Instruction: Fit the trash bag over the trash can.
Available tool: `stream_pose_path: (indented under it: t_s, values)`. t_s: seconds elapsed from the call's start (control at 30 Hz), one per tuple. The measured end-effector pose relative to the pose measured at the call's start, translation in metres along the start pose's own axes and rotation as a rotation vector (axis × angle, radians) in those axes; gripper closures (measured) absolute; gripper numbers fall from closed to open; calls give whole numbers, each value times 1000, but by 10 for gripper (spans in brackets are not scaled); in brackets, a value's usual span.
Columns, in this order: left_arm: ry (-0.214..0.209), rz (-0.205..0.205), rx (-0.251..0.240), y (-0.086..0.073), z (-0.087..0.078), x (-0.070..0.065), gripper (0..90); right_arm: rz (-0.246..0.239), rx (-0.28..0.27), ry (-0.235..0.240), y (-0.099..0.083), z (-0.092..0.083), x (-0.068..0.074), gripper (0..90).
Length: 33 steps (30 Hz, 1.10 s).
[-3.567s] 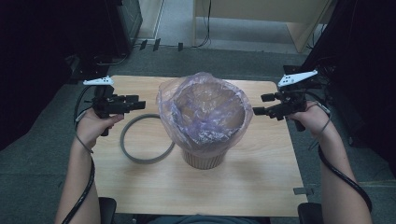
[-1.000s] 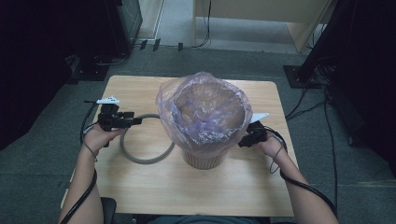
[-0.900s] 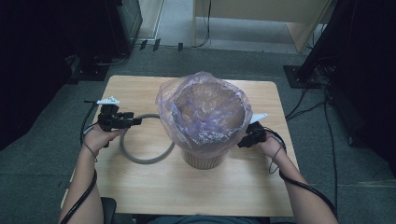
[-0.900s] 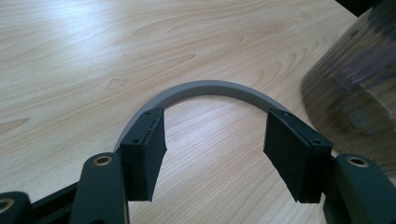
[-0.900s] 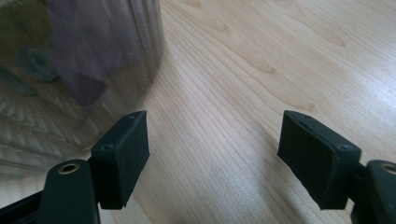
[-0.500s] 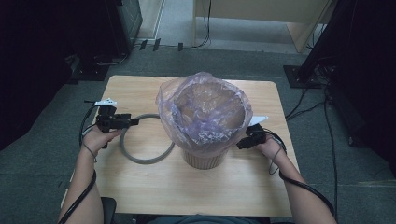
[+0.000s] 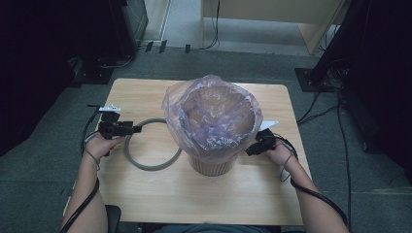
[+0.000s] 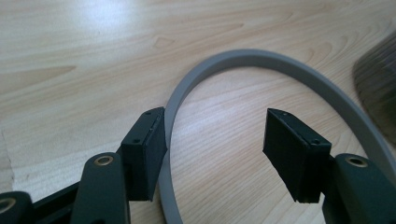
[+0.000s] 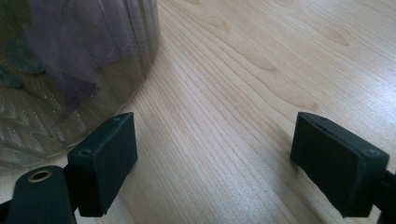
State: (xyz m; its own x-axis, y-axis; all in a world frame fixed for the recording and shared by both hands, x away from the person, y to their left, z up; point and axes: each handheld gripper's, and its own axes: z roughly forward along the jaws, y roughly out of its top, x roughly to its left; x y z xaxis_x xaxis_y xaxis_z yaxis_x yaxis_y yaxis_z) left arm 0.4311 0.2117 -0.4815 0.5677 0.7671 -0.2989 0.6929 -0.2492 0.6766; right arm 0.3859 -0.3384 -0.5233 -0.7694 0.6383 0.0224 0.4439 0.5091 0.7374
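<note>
Wooden table (image 7: pixel 145 204) carries a tall bin (image 7: pixel 212 162) lined with a purple bag (image 7: pixel 214 116) at centre. Grey ring (image 7: pixel 150 165) lies flat just left of it. Left gripper (image 8: pixel 215 144) stands open astride the ring's band. Right gripper (image 9: pixel 210 163), jaws just opened, holds nothing beside the bin; its close view shows the bag's hem overhanging the ribbed wall.

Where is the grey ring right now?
In the high view the grey ring lies flat on the wooden table, left of the bin with the purple bag. The left gripper is over its rim with open jaws.
</note>
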Motion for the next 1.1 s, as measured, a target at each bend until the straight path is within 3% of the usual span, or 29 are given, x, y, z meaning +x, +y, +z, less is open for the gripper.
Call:
stream_pose_path:
  t_s: [0.4, 0.63, 0.73, 0.77, 1.1]
  values:
    - [87, 11, 23, -6, 5, 5, 389, -1, 1, 0, 0, 0, 0, 144]
    - [102, 3, 35, -8, 7, 6, 408, -1, 1, 0, 0, 0, 0, 143]
    - [129, 41, 63, -10, 11, 5, 421, -1, 1, 1, 0, 0, 0, 143]
    - [140, 36, 77, -10, 12, 5, 420, -3, 0, 0, 0, 0, 0, 144]
    - [157, 10, 38, -13, 13, 5, 434, -4, 1, -2, 0, 0, 0, 142]
